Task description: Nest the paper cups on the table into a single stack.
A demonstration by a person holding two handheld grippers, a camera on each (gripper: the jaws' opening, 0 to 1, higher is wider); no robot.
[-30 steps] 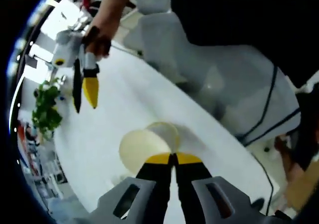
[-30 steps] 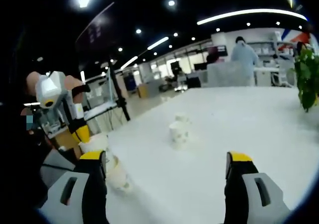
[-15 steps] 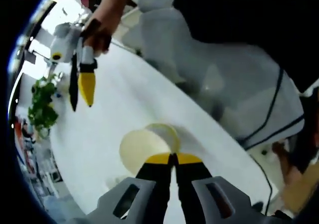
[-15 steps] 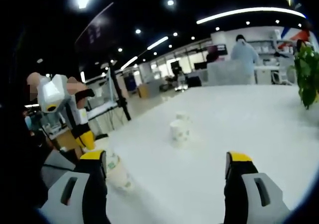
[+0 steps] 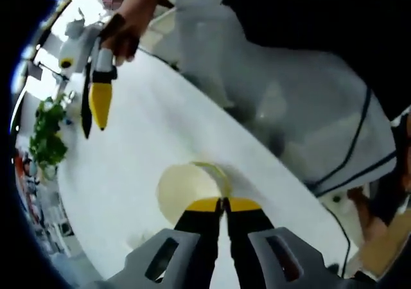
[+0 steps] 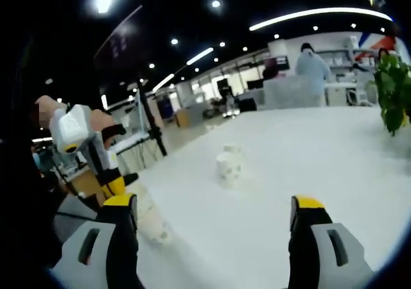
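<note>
Yellow-tipped left tongs (image 5: 223,204): jaws together, clamped on the rim of a paper cup (image 5: 186,187) whose open mouth faces the left gripper view; in the right gripper view these tongs (image 6: 114,186) stand at the bench's near left edge.
Held cup in right gripper view: partly hidden behind the right tongs' left jaw, its side (image 6: 149,217) showing just over the bench edge.
Right tongs (image 6: 215,203): jaws wide apart, holding nothing, above the bench; in the left gripper view they (image 5: 93,109) hang from a hand (image 5: 125,29), well apart from the held cup.
Other cups: two (image 6: 229,166) near mid-bench, one just behind the other; touching or not, cannot tell.
Bench (image 6: 334,154): white.
Plant (image 6: 393,90): green, at the bench's far right.
Background: person (image 6: 311,70) in pale clothing beyond the bench.
</note>
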